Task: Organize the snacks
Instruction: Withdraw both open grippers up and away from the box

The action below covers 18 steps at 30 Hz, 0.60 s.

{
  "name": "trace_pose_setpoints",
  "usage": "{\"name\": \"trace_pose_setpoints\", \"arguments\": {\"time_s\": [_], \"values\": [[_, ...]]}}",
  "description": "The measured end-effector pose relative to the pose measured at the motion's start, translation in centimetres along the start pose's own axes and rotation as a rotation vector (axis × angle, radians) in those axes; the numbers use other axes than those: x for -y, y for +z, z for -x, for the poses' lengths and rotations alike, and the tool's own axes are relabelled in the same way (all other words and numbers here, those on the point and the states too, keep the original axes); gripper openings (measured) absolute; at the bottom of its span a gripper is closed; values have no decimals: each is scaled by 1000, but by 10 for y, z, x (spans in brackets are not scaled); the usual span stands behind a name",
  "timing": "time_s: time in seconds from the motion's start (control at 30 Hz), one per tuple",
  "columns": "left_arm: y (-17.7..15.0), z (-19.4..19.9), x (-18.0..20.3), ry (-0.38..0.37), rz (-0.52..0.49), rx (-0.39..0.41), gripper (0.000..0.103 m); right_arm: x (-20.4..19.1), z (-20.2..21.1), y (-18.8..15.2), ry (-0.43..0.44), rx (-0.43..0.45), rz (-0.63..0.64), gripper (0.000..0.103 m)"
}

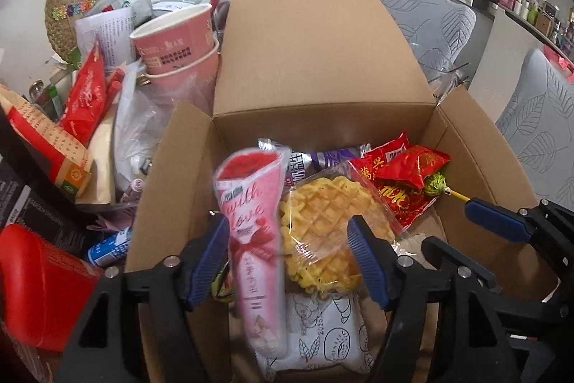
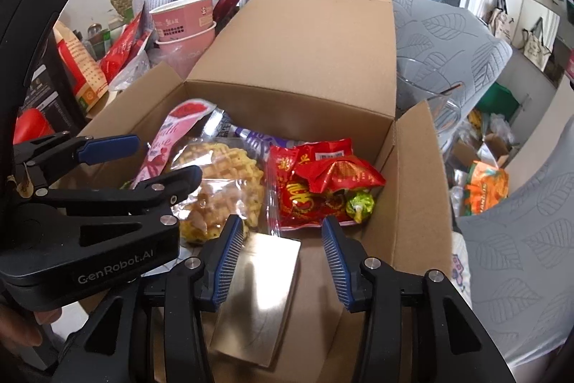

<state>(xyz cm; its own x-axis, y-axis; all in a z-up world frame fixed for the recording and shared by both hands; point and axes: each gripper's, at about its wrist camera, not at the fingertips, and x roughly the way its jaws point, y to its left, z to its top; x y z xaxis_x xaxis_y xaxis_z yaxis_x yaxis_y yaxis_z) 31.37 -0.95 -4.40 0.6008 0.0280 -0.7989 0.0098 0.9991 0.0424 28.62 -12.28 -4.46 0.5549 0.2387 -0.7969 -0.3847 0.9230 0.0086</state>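
Observation:
An open cardboard box (image 1: 323,60) holds snacks. A pink "with love" packet (image 1: 251,239) stands blurred between the open jaws of my left gripper (image 1: 290,257), not touching either pad. Beside it lie a wrapped yellow waffle (image 1: 323,221), red packets (image 1: 401,178), a purple packet (image 1: 323,160) and a white printed packet (image 1: 323,329). My right gripper (image 2: 280,261) is open over the box's near end, above a shiny gold packet (image 2: 262,297), which lies loose between the jaws. The waffle (image 2: 222,174) and red packets (image 2: 315,185) also show in the right wrist view.
Left of the box stand stacked pink paper cups (image 1: 179,42), red bags (image 1: 86,96) and a red container (image 1: 39,286). Grey leaf-print chairs (image 1: 430,17) stand behind and to the right. The left gripper's body (image 2: 89,221) crosses the right wrist view.

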Motion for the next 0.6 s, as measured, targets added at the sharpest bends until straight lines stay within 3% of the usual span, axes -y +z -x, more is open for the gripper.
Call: {"name": "trace_pose_setpoints", "arguments": {"time_s": [0.6], "values": [[4,119,1,15,17,190,68,0,107,11,-5,206,-20,46]]}}
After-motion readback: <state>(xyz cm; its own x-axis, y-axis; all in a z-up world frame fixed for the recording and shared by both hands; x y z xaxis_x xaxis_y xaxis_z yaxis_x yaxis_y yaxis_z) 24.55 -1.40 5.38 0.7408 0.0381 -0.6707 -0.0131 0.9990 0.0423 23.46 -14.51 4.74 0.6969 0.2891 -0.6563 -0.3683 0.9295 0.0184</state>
